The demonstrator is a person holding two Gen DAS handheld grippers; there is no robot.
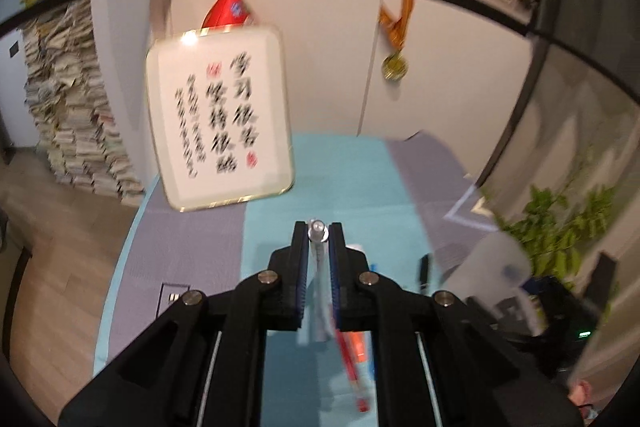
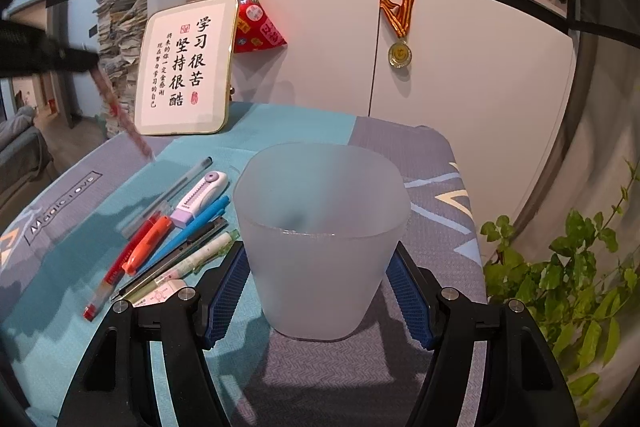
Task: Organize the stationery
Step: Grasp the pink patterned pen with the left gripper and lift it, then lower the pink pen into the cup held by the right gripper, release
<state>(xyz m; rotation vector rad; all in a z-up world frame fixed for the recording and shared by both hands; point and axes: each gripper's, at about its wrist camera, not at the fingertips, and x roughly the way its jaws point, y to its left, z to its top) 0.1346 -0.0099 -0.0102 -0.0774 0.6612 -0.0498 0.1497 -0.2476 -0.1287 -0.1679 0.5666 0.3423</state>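
Note:
In the left wrist view my left gripper is shut on a clear pen with a silver tip, held above the table. The right wrist view shows that gripper at the upper left, with the pen hanging slanted below it. My right gripper is shut on a frosted cup that stands upright on the cloth, its blue pads against the cup's sides. Left of the cup lie a red pen, an orange highlighter, a blue pen, a purple cutter and several more.
A framed calligraphy board leans at the back of the table against white cabinet doors. A medal and a red pouch hang there. A green plant stands off the right edge. The floor drops away on the left.

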